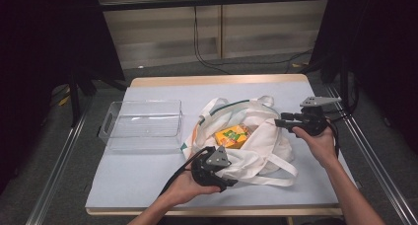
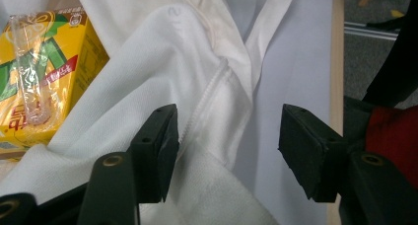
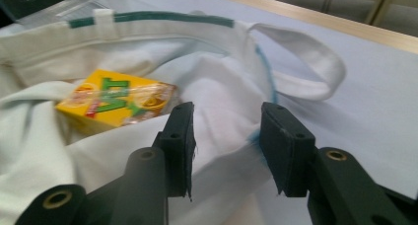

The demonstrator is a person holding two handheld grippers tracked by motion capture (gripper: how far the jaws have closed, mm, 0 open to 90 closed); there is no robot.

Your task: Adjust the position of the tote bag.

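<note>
A white cloth tote bag (image 1: 256, 148) with a green-trimmed rim lies crumpled in the middle of the table. A yellow juice box (image 1: 231, 136) rests inside its open mouth. My left gripper (image 1: 229, 182) is at the bag's near edge; in the left gripper view its jaws (image 2: 229, 141) stand apart over a fold of the bag (image 2: 207, 87), with the juice box (image 2: 39, 72) to the upper left. My right gripper (image 1: 278, 120) is at the bag's right rim. Its jaws (image 3: 226, 136) stand apart around white cloth (image 3: 217, 96), with the juice box (image 3: 116, 101) just beyond.
A clear plastic bin (image 1: 143, 124) stands empty to the left of the bag. The pale table top (image 1: 133, 180) ends in a wooden edge at front and back. The bag's straps (image 1: 276, 178) trail toward the front right. Metal rails run along both sides.
</note>
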